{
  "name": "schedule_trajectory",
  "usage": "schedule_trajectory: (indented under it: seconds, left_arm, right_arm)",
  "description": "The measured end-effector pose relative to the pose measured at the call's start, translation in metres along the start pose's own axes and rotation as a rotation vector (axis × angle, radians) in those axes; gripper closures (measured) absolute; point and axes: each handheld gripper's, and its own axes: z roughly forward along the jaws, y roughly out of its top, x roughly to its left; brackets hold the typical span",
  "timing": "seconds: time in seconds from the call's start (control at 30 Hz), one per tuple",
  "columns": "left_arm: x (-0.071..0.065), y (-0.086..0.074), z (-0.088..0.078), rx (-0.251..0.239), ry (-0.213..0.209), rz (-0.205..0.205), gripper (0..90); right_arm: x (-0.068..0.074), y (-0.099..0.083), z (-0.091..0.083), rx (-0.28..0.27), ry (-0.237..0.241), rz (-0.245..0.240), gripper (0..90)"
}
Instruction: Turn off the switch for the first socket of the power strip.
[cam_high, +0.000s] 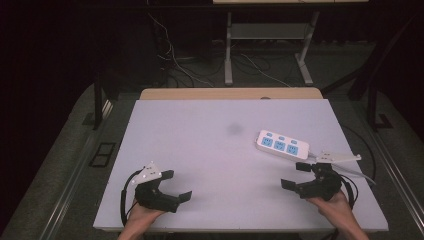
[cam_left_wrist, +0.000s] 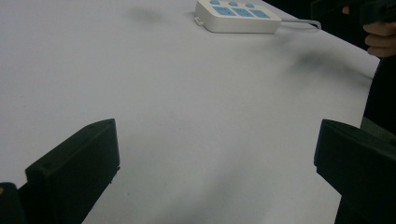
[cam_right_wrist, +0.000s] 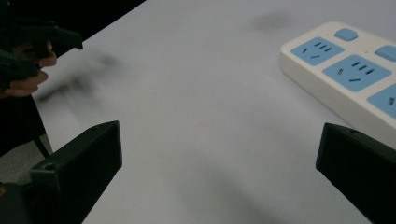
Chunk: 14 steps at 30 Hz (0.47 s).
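Jaws of both grippers stand wide apart, nothing between them, bare surface showing in the gap in each gripper view. Table (cam_high: 210, 150): white top, largest thing in the high view, one faint dark smudge (cam_high: 234, 129) near its centre. Left gripper (cam_high: 179, 186) low over the table at about 7 o'clock, held by a hand (cam_high: 142, 216) coming in from the near edge; grey three-cornered plate on top. Right gripper (cam_high: 295, 176) at about 5 o'clock, likewise held from the near edge by the other hand (cam_high: 334, 206), cable trailing beside it. Power strip (cam_high: 283, 144): white body, three blue socket faces with small blue buttons, lying flat on the table at about 3 o'clock, slightly askew, its white cord (cam_high: 350, 170) running off toward the right edge. Strip sits near the right gripper, at its 12 o'clock, not touching; well apart from the left gripper. In the right gripper view the power strip (cam_right_wrist: 341, 74) lies at 2 o'clock, beyond the right-hand jaw.
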Motion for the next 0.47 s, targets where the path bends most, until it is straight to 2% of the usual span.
schedule_trajectory:
  seconds: [0.47]
  left_arm:
    - [0.002,-0.001,0.0,0.007,-0.002,-0.006,0.0]
  right_arm:
    - [0.004,-0.023,-0.004,-0.009,-0.03,-0.027,0.2]
